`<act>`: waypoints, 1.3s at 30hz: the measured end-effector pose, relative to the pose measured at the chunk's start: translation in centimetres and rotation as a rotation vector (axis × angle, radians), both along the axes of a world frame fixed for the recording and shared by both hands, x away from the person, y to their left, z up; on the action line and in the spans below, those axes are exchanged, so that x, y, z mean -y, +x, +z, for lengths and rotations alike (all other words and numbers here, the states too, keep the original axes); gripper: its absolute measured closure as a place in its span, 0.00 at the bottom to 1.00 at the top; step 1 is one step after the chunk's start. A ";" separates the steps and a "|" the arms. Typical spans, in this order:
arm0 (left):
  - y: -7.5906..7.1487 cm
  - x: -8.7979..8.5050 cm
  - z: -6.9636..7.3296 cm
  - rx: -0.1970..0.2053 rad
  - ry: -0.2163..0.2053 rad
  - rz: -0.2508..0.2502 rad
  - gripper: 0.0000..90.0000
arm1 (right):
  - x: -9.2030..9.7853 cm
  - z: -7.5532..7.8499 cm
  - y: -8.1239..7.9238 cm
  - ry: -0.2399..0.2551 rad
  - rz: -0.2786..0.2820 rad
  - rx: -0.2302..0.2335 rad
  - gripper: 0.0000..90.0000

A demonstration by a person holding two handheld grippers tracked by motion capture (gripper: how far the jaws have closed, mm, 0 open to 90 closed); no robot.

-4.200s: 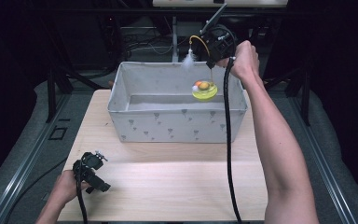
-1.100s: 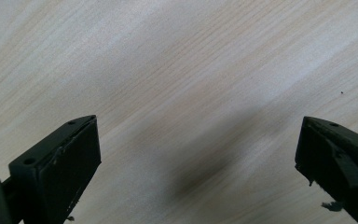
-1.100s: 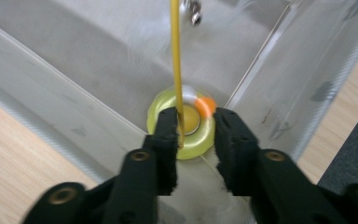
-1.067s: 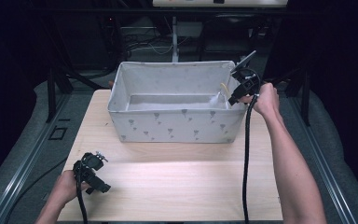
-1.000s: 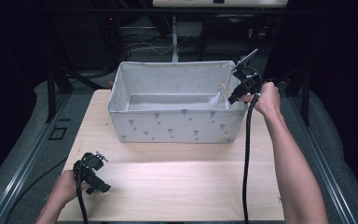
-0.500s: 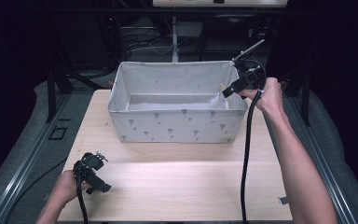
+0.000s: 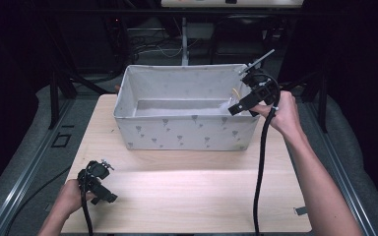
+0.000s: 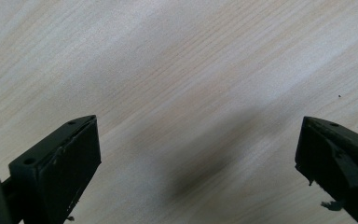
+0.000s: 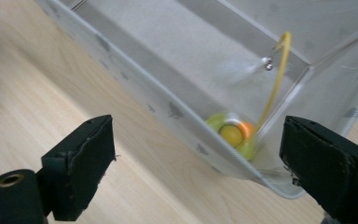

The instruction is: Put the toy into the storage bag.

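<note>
no legible markings; right gripper (image 9: pixel 196 163), jaws just opened and empty, hung over fabric bin (image 9: pixel 177 112) holding toy (image 9: pixel 233 135); left gripper (image 8: pixel 198 158) spread over table (image 8: pixel 177 60).

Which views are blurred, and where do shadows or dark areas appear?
High view: dark surroundings, lit table. Left gripper view: a soft shadow on the wood between the open left gripper. Right gripper view: the feather of the toy in the bin is blurred.

left gripper (image 8: pixel 198 154) jaws wide apart, nothing between them, hovering over bare light wood table (image 8: pixel 177 70).
</note>
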State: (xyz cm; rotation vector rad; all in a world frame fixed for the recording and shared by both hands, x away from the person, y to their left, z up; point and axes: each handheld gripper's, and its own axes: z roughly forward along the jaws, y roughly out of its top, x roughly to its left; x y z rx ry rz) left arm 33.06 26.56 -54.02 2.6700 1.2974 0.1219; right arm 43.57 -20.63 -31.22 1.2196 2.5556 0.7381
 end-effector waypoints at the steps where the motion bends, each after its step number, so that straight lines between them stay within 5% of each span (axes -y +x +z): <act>1: 0.0 0.0 0.0 0.000 0.000 0.000 0.00 | 0.0 0.0 0.0 0.000 0.000 0.000 0.11; 28: -0.1 0.2 -0.1 0.000 0.000 -0.001 0.00 | -3.5 -4.7 -6.3 -0.043 0.162 0.027 0.06; 39: -0.1 0.2 -0.2 -0.006 0.000 -0.005 0.00 | -4.0 -10.0 -7.7 -0.043 0.157 -0.050 0.06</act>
